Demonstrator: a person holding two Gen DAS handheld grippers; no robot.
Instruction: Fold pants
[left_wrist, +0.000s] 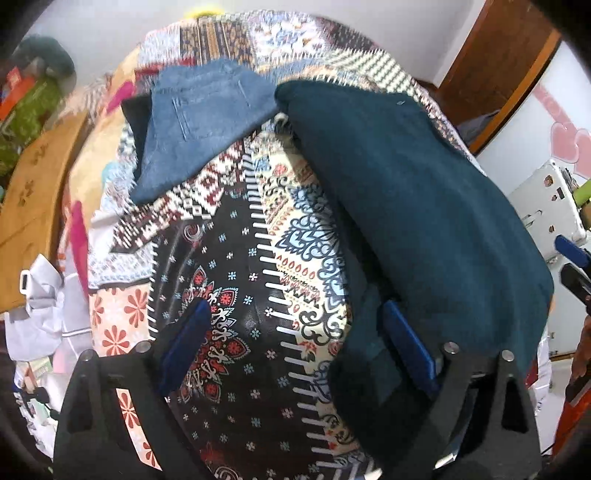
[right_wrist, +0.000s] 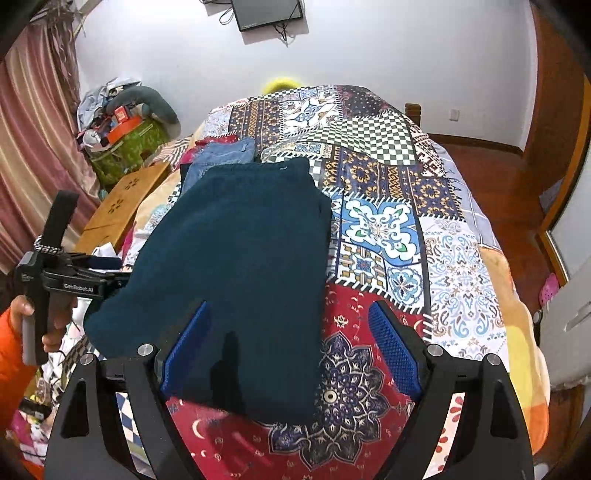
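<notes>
in the left wrist view, the teal pants (left_wrist: 417, 206) are seen lying on the patchwork bedspread (left_wrist: 236, 280), to the right of the left gripper (left_wrist: 295, 354), whose jaws stand apart and empty; one folded pair of jeans (left_wrist: 199, 125) lies beyond.

in the right wrist view, the single teal pair is seen with its long axis running away from the right gripper (right_wrist: 291, 347), spread wide, nothing held, its left pad over the near hem. two grippers are counted; the right is judged nearer.

The pants (right_wrist: 229, 266) lie on the bed (right_wrist: 461, 258), left of its middle, with folded jeans (right_wrist: 225, 155) just behind them, partly tucked under
</notes>
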